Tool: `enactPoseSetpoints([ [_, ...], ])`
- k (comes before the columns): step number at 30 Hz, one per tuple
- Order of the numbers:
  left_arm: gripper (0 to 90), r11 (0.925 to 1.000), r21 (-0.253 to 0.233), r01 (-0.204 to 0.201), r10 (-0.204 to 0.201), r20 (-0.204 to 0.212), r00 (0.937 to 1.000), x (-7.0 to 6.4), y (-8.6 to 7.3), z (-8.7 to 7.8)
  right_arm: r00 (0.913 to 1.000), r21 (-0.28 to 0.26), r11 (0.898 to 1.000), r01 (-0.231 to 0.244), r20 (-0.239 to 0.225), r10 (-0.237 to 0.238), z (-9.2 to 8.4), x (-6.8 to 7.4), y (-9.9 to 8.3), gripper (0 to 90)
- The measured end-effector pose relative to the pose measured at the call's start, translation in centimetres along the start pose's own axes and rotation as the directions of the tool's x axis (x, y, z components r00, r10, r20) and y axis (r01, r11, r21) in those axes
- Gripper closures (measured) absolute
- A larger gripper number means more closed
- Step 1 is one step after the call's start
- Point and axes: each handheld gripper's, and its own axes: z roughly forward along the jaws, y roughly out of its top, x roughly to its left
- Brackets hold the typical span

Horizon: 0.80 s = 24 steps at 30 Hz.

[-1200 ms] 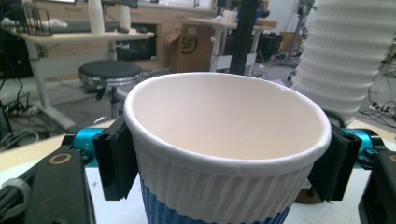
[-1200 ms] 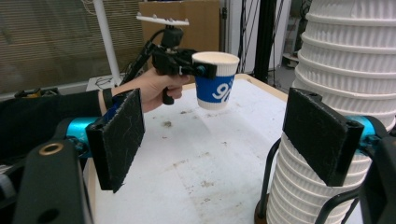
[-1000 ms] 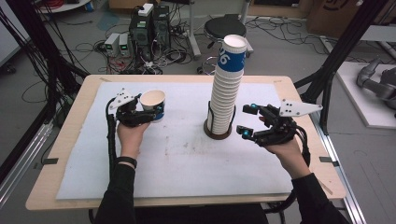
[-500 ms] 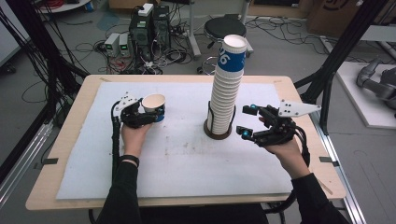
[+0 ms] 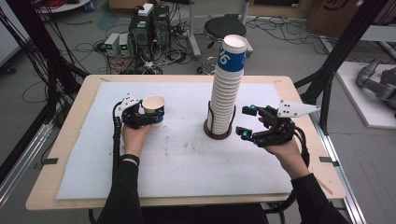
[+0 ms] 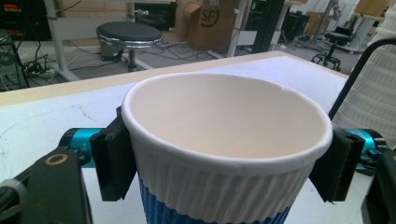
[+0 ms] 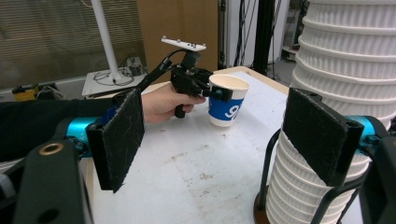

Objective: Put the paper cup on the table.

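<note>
A white paper cup [image 5: 154, 108] with a blue band stands upright and empty on the left of the white mat [image 5: 177, 158]. My left gripper [image 5: 152, 115] holds it from the near side. In the left gripper view both black pads [image 6: 112, 158] lie against the cup [image 6: 224, 140] just under its rim. In the right gripper view the cup [image 7: 227, 108] rests on the mat. My right gripper [image 5: 245, 120] stands open just right of the tall cup stack [image 5: 226, 88], apart from it, with nothing between its fingers [image 7: 121, 140].
The stack sits in a black wire holder with a round base [image 5: 218, 134] at mid-table. A wooden table rim [image 5: 70, 135] borders the mat. Black frame posts [image 5: 336, 60] rise at the right, and a stool [image 5: 224, 30] and cables lie beyond the far edge.
My left hand has sunk a little with the cup, bringing it down onto the mat. The right hand has kept still.
</note>
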Motion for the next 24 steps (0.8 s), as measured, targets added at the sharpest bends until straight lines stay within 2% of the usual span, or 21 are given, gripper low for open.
enactPoseSetpoints([
  [3,22.1,1.0,0.006,0.004,-0.004,-0.005,1.0,0.05,-0.21,0.18,0.9999,-0.004,1.0,0.0,0.014,0.0,-0.07,0.01,-0.02,21.1],
  [8,21.8,0.9997,0.026,0.002,-0.002,-0.001,1.0,0.06,-0.5,0.49,0.9999,-0.003,1.0,-0.002,0.011,0.002,-0.06,0.03,-0.04,21.1],
  [21,18.4,0.9981,0.058,0.019,-0.018,-0.007,0.9998,0.03,-0.39,0.02,0.9999,-0.005,1.0,0.004,0.014,-0.004,-0.14,0.08,0.0,21.1],
  [24,17.6,0.9965,0.081,0.023,-0.024,0.001,0.9997,-0.05,-0.42,-0.06,0.9998,-0.009,1.0,0.005,0.018,-0.005,-0.19,0.09,0.01,21.1],
])
